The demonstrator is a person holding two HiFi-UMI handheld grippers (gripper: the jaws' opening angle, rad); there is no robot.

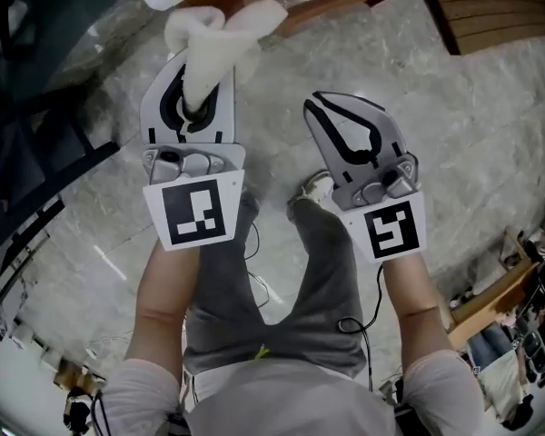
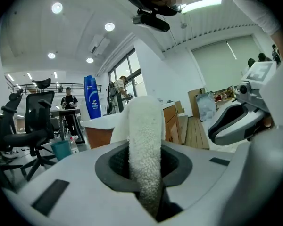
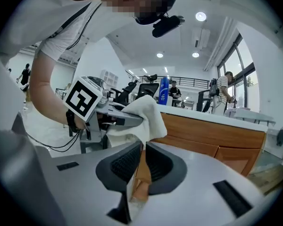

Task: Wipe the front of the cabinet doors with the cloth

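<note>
Left gripper (image 1: 189, 80) fingers clamp the cloth (image 1: 220, 34), cabinet doors (image 3: 212, 138) seemingly just ahead; right gripper (image 1: 320, 103) fingers closed, empty

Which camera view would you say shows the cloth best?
The head view: nearly all the cloth shows, bunched beyond the left claw. The left gripper view shows only a pinched strip; the right gripper view shows it draped, side-on.

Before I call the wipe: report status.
Left gripper shut on cloth. Right gripper shut, empty. Cloth near cabinet, contact unclear. Nothing in the way.
</note>
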